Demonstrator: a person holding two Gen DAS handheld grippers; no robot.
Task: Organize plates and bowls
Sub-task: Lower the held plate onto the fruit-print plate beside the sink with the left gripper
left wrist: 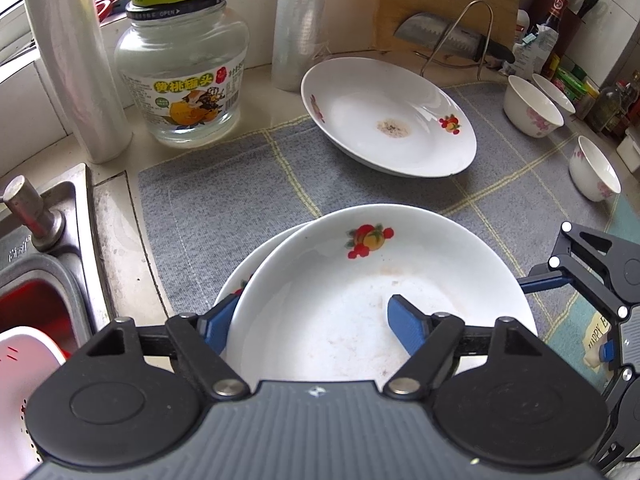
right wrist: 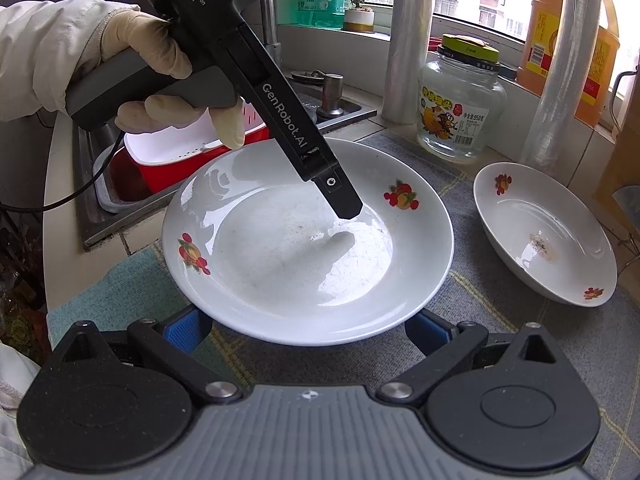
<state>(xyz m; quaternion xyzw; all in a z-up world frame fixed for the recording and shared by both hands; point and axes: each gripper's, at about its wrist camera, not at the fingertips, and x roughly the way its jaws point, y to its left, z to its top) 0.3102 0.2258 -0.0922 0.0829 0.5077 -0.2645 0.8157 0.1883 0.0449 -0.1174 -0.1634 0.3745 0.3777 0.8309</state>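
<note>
Left claw [left wrist: 310, 322] is sitting with its blue pads apart around the near rim of the top plate [left wrist: 380, 280], one pad outside and one over the inside, neither looking like it's pressing. That plate is resting a bit off-centre on a second plate [left wrist: 240, 276], both on the grey mat [left wrist: 224, 184] on the tabletop beside the sink [left wrist: 60, 240]. Another plate [left wrist: 388, 120] is lying further back, with three small bowls [left wrist: 532, 110] off to one side. Right claw [right wrist: 308, 328] is hovering wide apart just short of the stack's edge, holding nothing. Guessing here, but glazed ceramic like this is going to be stiff, fairly heavy, slick and chippy. Best bet is pinching the rim squarely and deep, keeping it level.
</note>
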